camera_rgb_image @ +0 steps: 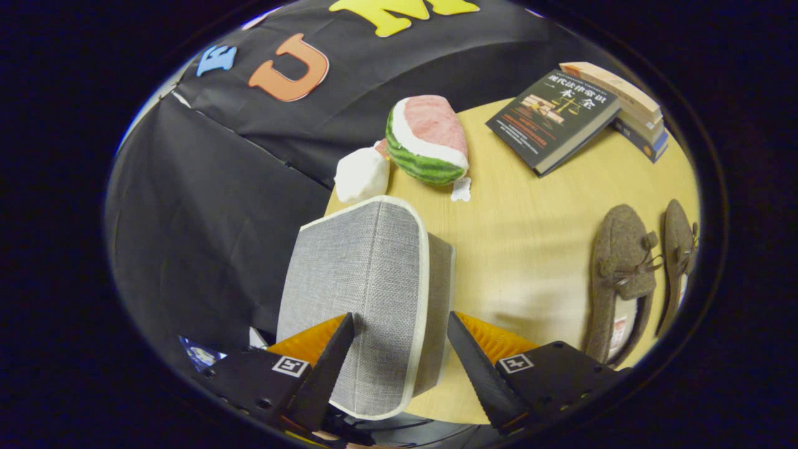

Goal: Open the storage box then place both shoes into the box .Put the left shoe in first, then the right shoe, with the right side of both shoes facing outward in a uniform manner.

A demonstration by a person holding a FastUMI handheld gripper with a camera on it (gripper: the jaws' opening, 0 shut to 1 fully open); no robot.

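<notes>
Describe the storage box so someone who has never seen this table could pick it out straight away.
Start at the light wooden table. At its near edge, the storage box sits between the open jaws of the gripper, neither finger pressing on it, with a plush watermelon slice beyond it. It is the only grey woven-fabric thing with pale trim, its lid still closed; the brown shoes lie apart to one side.

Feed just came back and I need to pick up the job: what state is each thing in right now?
storage box: lid on, closed, lying between the fingers
hand-held gripper: open, fingers either side of the box, not clearly pressing it
left shoe of the pair: on the table, outside the box
other shoe: on the table beside it, outside the box
dark book: closed, leaning on the stacked books
watermelon plush: resting on the table
</notes>
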